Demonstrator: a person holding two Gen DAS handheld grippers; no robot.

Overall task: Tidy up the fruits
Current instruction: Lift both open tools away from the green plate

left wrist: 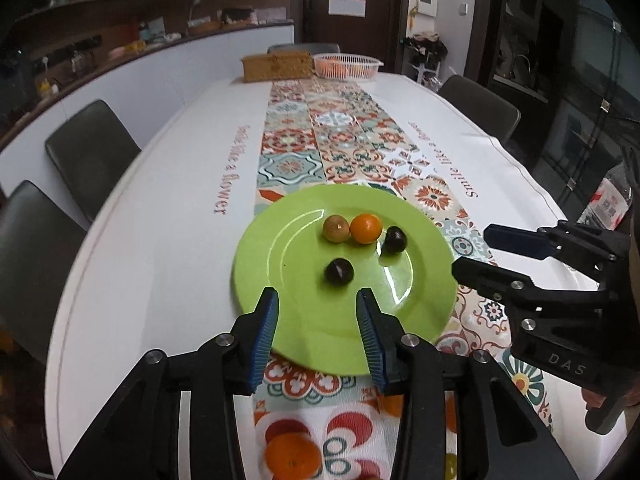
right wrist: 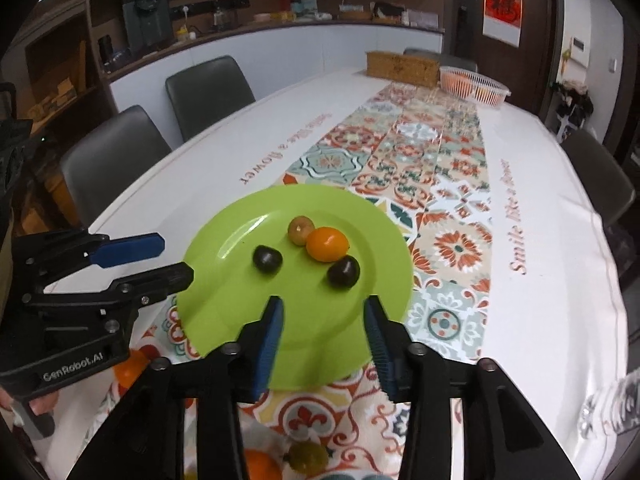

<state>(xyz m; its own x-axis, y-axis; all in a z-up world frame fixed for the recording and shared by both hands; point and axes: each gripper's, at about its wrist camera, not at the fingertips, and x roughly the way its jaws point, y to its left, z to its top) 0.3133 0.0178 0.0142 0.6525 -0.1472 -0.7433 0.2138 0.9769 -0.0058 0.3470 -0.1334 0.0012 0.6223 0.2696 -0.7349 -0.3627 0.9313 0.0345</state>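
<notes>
A green plate (left wrist: 304, 320) on the patterned runner holds an orange (left wrist: 366, 228), a greenish-brown fruit (left wrist: 336, 229) and two dark fruits (left wrist: 339, 272) (left wrist: 394, 240). My left gripper (left wrist: 318, 294) hovers over the plate's near rim, open, with nothing between its blue pads. The right gripper (right wrist: 324, 300) also stands open and empty over the near rim, just short of a dark fruit (right wrist: 343, 273). Each gripper shows in the other's view, beside the plate (left wrist: 470, 249) (right wrist: 178, 257). Loose fruit lies near the table's front edge: an orange (left wrist: 292, 456) and a green fruit (right wrist: 308, 456).
At the far end of the table stand a white basket (left wrist: 347, 65) with orange fruit and a wicker box (left wrist: 276, 66). Dark chairs (left wrist: 92, 156) line both long sides. A clear plastic item (right wrist: 612, 408) sits at the near right edge.
</notes>
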